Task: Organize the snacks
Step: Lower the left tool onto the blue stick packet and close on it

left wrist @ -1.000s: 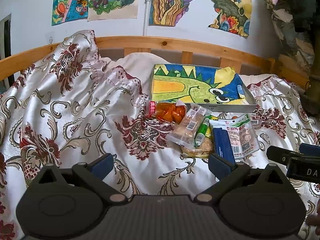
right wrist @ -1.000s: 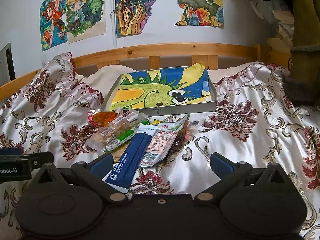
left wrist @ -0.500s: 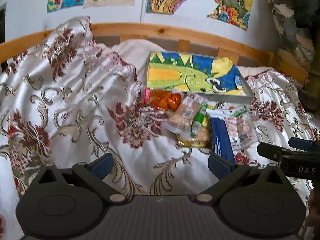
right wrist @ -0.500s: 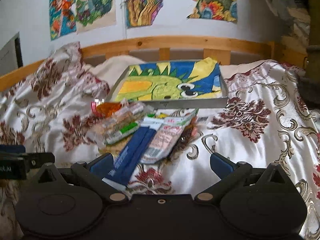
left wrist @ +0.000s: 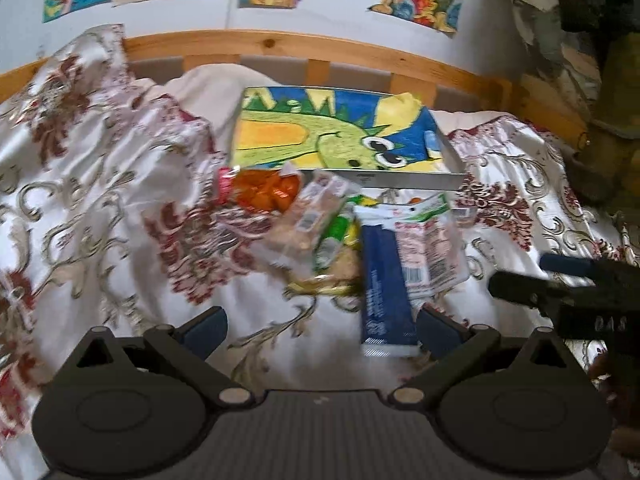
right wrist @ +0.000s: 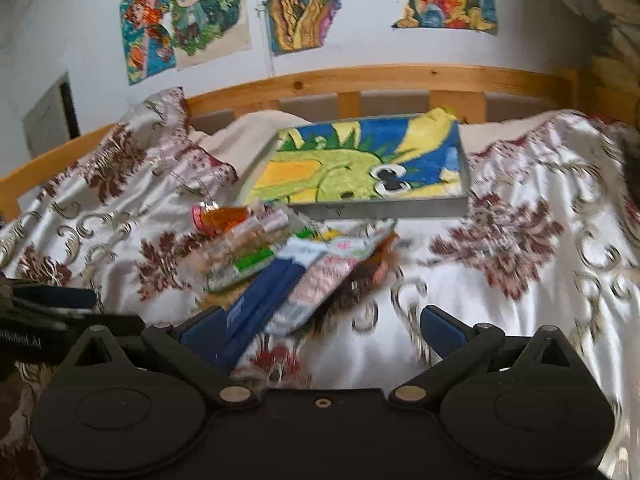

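A heap of snack packets lies on the flowered bedspread in front of a shallow grey tray (left wrist: 404,181) (right wrist: 384,209) lined with a dinosaur picture. In the heap are an orange packet (left wrist: 266,194) (right wrist: 224,216), a clear packet of biscuits (left wrist: 308,220) (right wrist: 240,240), a green-labelled stick (left wrist: 334,236) (right wrist: 256,262), a long blue packet (left wrist: 382,280) (right wrist: 260,304) and a pink-and-white packet (left wrist: 430,248) (right wrist: 324,288). My left gripper (left wrist: 320,330) is open, low over the cover short of the heap. My right gripper (right wrist: 320,326) is open too, its left finger beside the blue packet's near end.
A wooden bed rail (left wrist: 320,46) (right wrist: 380,76) runs behind the tray, with drawings on the white wall above. Piled clothes (left wrist: 580,40) rise at the far right. The bedspread (left wrist: 100,200) is rumpled and lifts into a ridge on the left.
Both grippers have moved forward and lower toward the heap of snacks, which now looks larger and nearer. Both stay open and hold nothing.
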Motion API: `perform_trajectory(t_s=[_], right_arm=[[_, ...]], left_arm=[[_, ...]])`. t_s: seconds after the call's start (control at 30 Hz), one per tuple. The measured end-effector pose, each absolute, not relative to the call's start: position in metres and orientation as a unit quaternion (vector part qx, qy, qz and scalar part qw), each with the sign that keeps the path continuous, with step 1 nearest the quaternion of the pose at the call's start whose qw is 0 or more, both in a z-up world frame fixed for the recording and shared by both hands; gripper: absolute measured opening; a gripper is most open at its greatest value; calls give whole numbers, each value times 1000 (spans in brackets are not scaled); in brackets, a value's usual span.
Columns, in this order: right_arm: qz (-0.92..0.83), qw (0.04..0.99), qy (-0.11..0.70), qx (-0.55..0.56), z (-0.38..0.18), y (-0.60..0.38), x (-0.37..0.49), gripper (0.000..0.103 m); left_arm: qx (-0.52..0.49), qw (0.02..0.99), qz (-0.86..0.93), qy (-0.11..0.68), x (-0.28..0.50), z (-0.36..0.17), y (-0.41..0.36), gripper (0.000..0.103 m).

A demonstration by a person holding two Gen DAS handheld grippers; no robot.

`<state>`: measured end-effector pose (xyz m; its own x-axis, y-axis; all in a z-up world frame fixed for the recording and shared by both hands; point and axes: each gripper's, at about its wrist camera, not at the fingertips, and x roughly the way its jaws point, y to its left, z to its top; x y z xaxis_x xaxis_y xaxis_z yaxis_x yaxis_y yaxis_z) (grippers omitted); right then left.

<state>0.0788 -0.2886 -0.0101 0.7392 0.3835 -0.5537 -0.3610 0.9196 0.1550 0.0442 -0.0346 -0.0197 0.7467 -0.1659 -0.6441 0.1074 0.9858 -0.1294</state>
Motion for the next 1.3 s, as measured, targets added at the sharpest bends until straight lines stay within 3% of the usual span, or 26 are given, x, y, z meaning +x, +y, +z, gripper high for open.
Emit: perform_trajectory(t_s=[0.43,0.67,1.0,1.07,1.23,1.3], right_arm=[[305,891,331,54,-9,-312,139,102],[316,870,366,97,-25,-320,169,88],[296,860,398,120,-37,-313,197,52],[286,860,406,115,-38,-311,201,47],[259,864,418,104,-41,-303,203,43],[253,868,416,97,-40,-300,201,34]], left_arm=[[30,913,-153,378,103,-40,-89,102],[40,903,-172,392,118,-51,-95,99],[14,891,-177,419,136,-59,-87,65],[10,888,-168,428,141,-60,-88,59],[-34,877,-149,456,151,-61,-84,57],[-51,873,-139,464,152,-63,-82,48]])
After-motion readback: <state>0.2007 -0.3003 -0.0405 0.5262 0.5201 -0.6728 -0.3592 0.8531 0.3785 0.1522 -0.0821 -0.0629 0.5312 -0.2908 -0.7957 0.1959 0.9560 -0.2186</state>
